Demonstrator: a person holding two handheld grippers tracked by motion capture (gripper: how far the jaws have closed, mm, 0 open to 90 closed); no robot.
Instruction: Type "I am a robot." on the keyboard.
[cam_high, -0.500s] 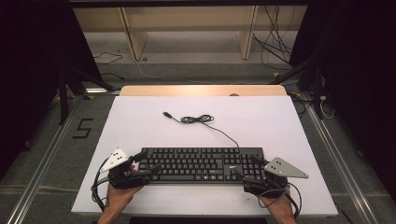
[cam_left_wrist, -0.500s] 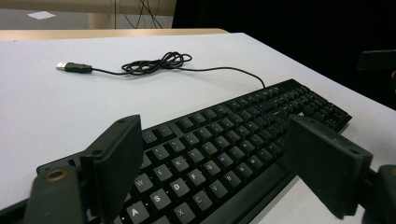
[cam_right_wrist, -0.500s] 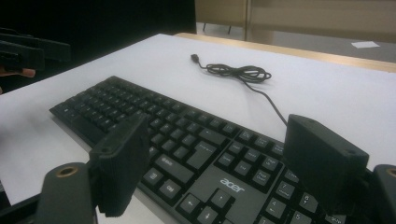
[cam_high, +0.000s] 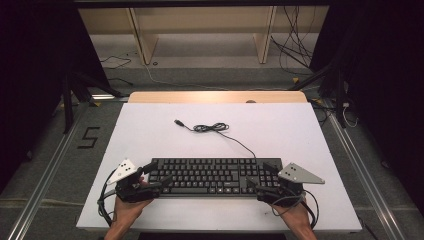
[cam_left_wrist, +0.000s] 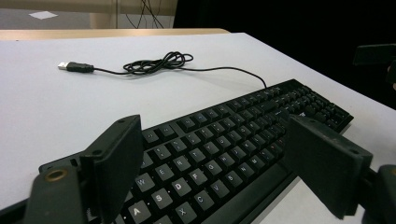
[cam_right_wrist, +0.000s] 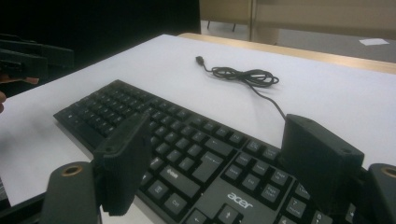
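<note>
A black keyboard (cam_high: 215, 176) lies flat near the front edge of the white table (cam_high: 300, 130). Its thin cable (cam_high: 210, 128) runs back to a loose coil, and the USB plug (cam_high: 178, 122) rests on the table. My left gripper (cam_high: 156, 176) is at the keyboard's left end, with its jaws spread over the far and near edges. My right gripper (cam_high: 260, 175) stands the same way at the right end. In the left gripper view the keyboard (cam_left_wrist: 224, 154) runs between the open jaws of the left gripper (cam_left_wrist: 212, 126). In the right gripper view the keys (cam_right_wrist: 196, 154) lie between the jaws of the right gripper (cam_right_wrist: 217, 123).
A wooden strip (cam_high: 215, 97) borders the table's far edge, and beyond it are a shelf frame (cam_high: 200, 30) and loose wires on the floor. Metal rails (cam_high: 45, 175) run along both sides of the table. Bare white tabletop surrounds the cable coil (cam_left_wrist: 159, 63).
</note>
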